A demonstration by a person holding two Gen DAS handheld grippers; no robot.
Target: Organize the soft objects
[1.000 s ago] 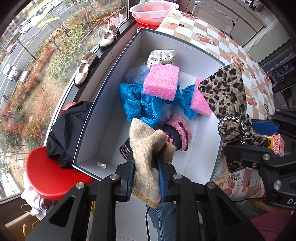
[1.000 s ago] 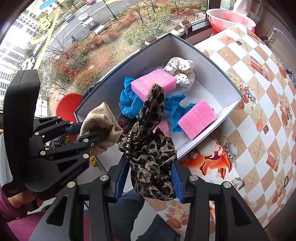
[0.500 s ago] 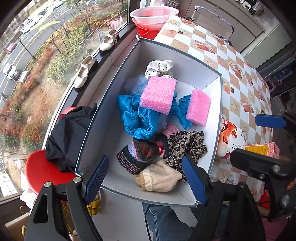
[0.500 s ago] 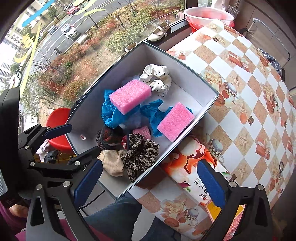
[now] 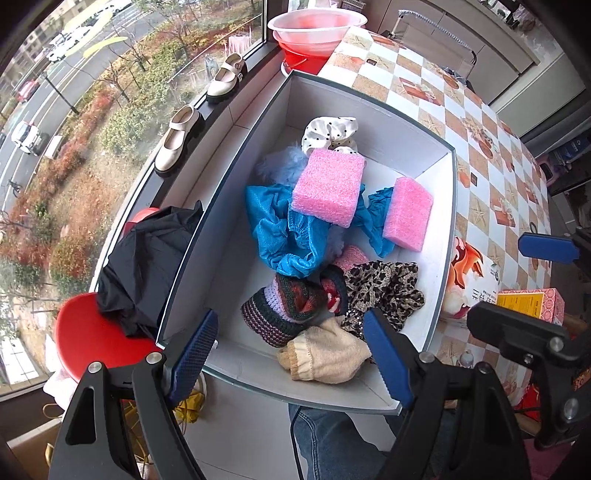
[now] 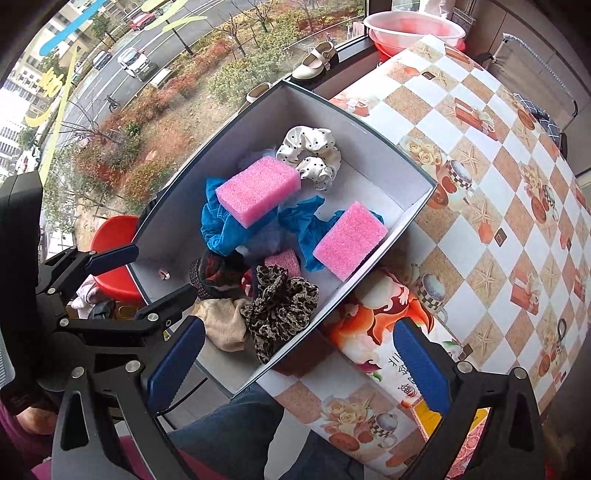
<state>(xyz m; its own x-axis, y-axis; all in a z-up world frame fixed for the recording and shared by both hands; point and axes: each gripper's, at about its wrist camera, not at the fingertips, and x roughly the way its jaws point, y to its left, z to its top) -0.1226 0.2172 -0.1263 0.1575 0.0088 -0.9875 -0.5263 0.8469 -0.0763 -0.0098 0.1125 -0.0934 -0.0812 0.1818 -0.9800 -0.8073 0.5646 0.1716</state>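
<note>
A white box holds the soft things. At its near end lie a beige knit piece and a leopard-print scrunchie, beside a dark striped knit hat. Farther in are blue cloth, two pink sponges and a dotted white scrunchie. My left gripper hangs open above the beige piece, holding nothing. My right gripper hangs open over the box's near corner, also holding nothing.
The box sits at the edge of a table with a checkered cloth. A red stool with black cloth stands by the window. Shoes line the sill; a pink basin sits behind. A person's jeans-clad leg is below.
Both grippers opened. The beige piece dropped from the left one and the leopard scrunchie from the right one; both now lie at the near end of the box.
</note>
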